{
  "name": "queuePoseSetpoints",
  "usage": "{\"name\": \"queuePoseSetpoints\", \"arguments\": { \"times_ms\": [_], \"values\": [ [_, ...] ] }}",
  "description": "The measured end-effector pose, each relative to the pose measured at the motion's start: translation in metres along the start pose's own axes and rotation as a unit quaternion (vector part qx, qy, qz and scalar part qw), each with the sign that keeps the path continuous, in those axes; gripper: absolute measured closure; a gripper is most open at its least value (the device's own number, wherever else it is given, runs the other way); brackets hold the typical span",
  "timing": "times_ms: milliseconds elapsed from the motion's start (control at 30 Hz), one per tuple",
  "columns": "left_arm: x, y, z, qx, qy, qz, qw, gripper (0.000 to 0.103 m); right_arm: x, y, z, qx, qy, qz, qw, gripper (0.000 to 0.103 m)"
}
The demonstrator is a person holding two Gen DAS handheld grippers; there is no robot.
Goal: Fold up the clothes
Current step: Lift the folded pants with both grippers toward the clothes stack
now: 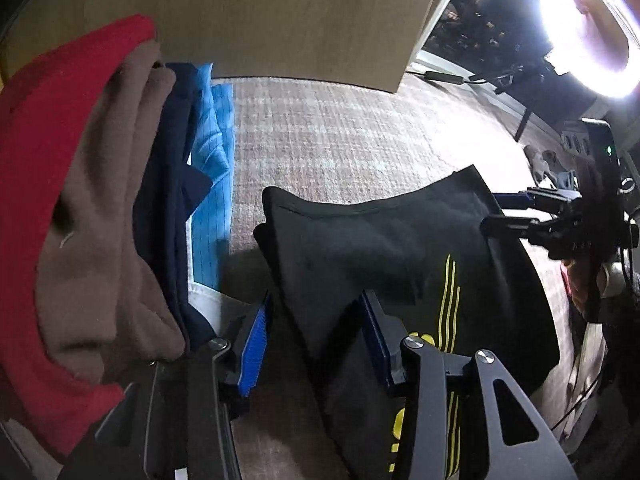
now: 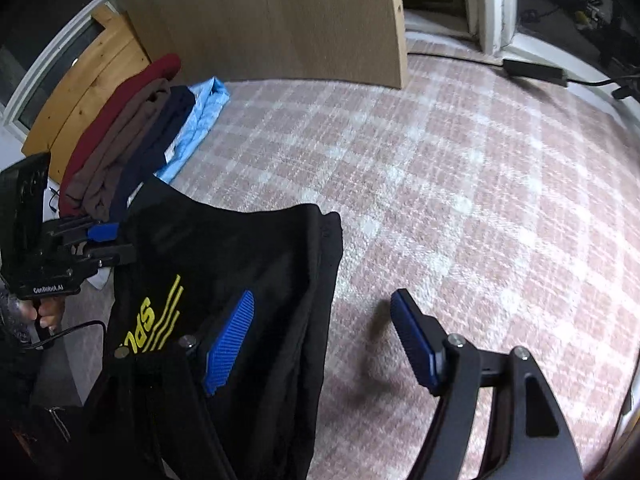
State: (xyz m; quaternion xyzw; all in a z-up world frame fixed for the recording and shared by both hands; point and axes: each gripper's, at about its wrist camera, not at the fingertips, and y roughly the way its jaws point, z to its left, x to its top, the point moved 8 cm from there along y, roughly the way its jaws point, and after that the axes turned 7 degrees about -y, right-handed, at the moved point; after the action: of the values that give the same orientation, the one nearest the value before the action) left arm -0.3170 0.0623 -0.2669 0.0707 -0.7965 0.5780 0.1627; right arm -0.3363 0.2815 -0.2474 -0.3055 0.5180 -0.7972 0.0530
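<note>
A black garment with yellow print lies folded on the pink plaid surface. My left gripper is open, with the garment's left edge running between its blue-padded fingers and under the right one. In the right wrist view the left gripper sits at the garment's left side. My right gripper stands wide open: its left pad is over the black cloth and its right pad over bare plaid. From the left wrist view the right gripper is at the garment's right edge.
A stack of folded clothes, red, brown, navy and light blue, lies left of the garment. A wooden board stands behind. A bright ring light glares at upper right. A power adapter with cable lies at the far edge.
</note>
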Motion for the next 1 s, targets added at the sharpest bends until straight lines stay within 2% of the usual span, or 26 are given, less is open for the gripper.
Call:
{"name": "queuePoseSetpoints", "arguments": {
  "times_ms": [267, 467, 633, 667, 733, 800, 900, 1000],
  "values": [
    [0.004, 0.012, -0.002, 0.009, 0.015, 0.0, 0.9999, 0.062, 0.002, 0.006, 0.002, 0.014, -0.017, 0.003, 1.0, 0.032],
    [-0.002, 0.026, -0.011, 0.023, 0.034, 0.003, 0.9992, 0.06, 0.007, 0.011, 0.009, 0.002, -0.054, -0.001, 0.999, 0.03],
    [-0.002, 0.025, -0.014, 0.016, 0.035, -0.007, 0.9992, 0.06, 0.007, 0.014, 0.016, 0.024, -0.065, -0.009, 0.998, 0.03],
    [-0.002, 0.024, -0.012, 0.01, 0.032, -0.008, 0.9994, 0.062, 0.007, 0.014, 0.02, 0.03, -0.068, -0.009, 0.997, 0.032],
    [-0.004, 0.023, -0.011, -0.005, 0.026, -0.007, 0.9996, 0.077, 0.005, 0.014, 0.021, 0.033, -0.068, -0.013, 0.997, 0.042],
    [-0.007, 0.02, -0.014, -0.013, 0.034, -0.016, 0.9992, 0.087, 0.004, 0.013, 0.02, 0.031, -0.063, -0.021, 0.997, 0.067],
    [-0.011, 0.017, -0.02, -0.012, 0.052, -0.033, 0.998, 0.089, -0.001, 0.011, 0.015, 0.08, -0.009, -0.034, 0.996, 0.074],
    [-0.014, 0.006, -0.019, -0.031, 0.036, -0.042, 0.998, 0.09, -0.007, -0.001, 0.02, 0.071, -0.003, -0.056, 0.996, 0.076]
  ]
}}
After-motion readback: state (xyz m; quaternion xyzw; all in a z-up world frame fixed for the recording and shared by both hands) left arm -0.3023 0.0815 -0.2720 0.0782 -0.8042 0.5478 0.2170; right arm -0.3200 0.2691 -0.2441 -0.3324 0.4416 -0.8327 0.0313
